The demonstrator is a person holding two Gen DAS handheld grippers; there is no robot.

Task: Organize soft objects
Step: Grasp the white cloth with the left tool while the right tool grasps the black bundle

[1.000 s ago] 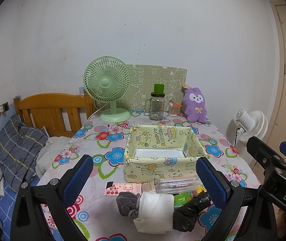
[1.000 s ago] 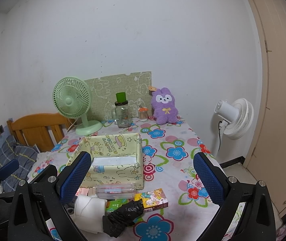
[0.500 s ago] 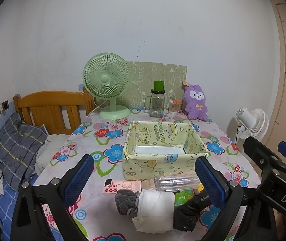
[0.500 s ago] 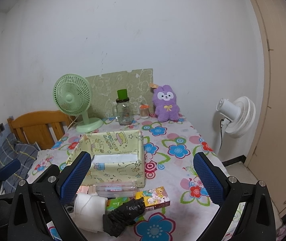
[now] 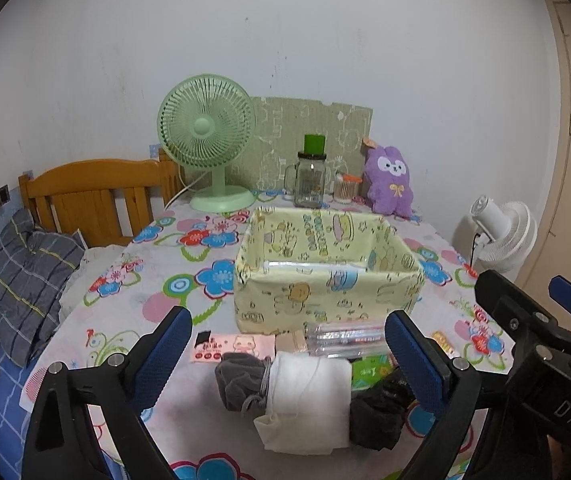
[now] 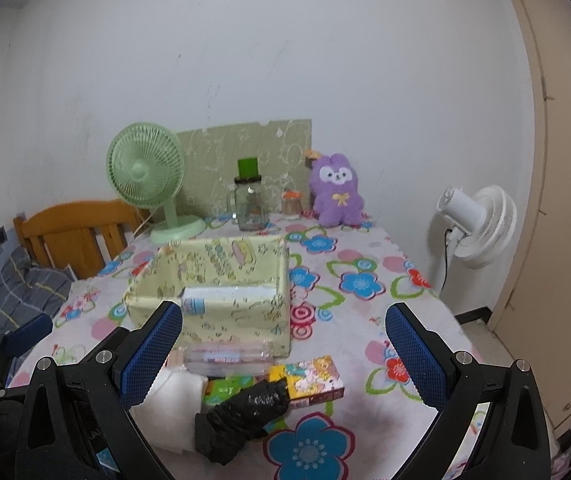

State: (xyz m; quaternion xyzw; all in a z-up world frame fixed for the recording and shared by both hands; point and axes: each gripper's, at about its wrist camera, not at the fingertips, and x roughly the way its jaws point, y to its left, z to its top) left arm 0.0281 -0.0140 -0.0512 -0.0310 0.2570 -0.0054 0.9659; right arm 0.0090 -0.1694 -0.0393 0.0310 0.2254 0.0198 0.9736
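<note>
A yellow fabric basket (image 5: 325, 304) (image 6: 213, 312) stands mid-table. In front of it lie a grey rolled cloth (image 5: 241, 380), a white rolled cloth (image 5: 305, 396) (image 6: 165, 404) and a black rolled cloth (image 5: 377, 412) (image 6: 241, 416). A purple plush bunny (image 5: 389, 184) (image 6: 337, 192) sits at the back of the table. My left gripper (image 5: 289, 356) is open, hovering just before the white cloth. My right gripper (image 6: 285, 352) is open above the black cloth and card boxes. Neither holds anything.
A clear pencil case (image 5: 345, 334), a pink card (image 5: 229, 348), a green box (image 6: 227, 390) and a colourful box (image 6: 309, 376) lie by the cloths. A green fan (image 5: 209, 136), a glass jar (image 5: 309, 176), a white floor fan (image 6: 477, 228) and a wooden bed (image 5: 93, 196) surround the table.
Both grippers have risen and tilted slightly; the table contents sit lower in view. Nothing on the table has moved.
</note>
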